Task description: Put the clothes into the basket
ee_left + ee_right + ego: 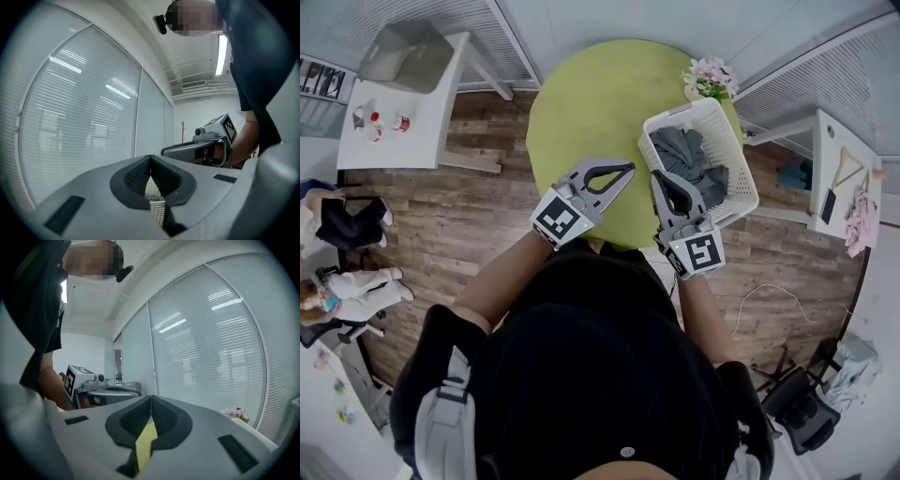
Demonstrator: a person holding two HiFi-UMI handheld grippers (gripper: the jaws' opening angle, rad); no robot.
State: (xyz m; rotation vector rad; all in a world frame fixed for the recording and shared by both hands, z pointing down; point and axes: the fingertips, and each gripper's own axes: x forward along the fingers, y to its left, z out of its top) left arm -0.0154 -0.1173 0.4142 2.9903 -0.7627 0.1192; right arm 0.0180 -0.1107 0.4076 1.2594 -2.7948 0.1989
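Item one: round yellow-green tabletop, standing on a wood-plank floor.

Item two: white mesh basket, at the right edge of the tabletop. We count it as filled. The clothes, dark grey and crumpled, lie inside it against its left and near walls, heaped up to about rim height.

Item three: a bunch of pale pink flowers, at the far right edge of the tabletop, just beyond the basket's far corner.

Item four: left gripper, held level over the near part of the tabletop with its tips pointing right, towards the basket. In the left gripper view we find its two ribbed pads pressed together, with nothing between them. Through the small opening beneath them a strip of the basket's white mesh shows.

Item five: right gripper, just beside the left one, its tips close to the basket's near left wall. We find its jaws likewise fully closed and empty, with only the yellow-green tabletop showing below the pads.

Item six: white slatted blinds, filling the window wall beyond the table.

Item seven: white desk, well apart at the far left, carrying a grey box.
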